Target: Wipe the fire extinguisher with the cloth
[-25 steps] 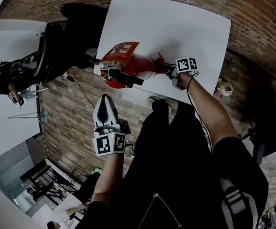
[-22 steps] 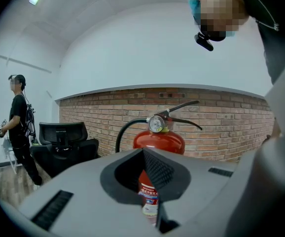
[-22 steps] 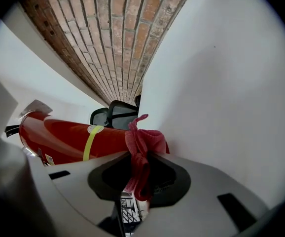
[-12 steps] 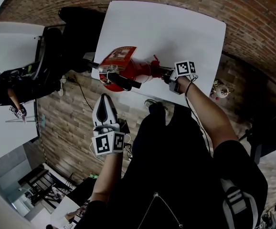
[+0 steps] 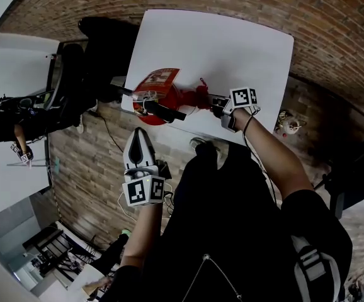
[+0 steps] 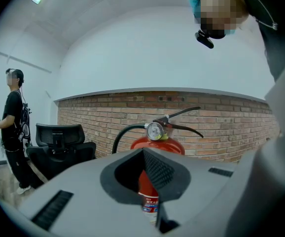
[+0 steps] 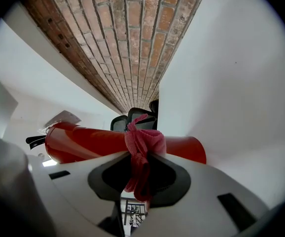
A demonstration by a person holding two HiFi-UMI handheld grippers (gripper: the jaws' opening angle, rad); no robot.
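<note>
Pressing cloth (image 7: 143,144) on fire extinguisher (image 5: 166,96), right gripper (image 5: 218,106) jaws clamped; left gripper (image 5: 138,137) jaws together; chair (image 6: 58,137) behind.

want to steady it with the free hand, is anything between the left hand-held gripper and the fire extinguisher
Nothing visible does. The left hand-held gripper points straight at the fire extinguisher across open air, short of the table edge. The cloth, pinched in the right hand-held gripper, touches it from the person's right, out of that path.
</note>
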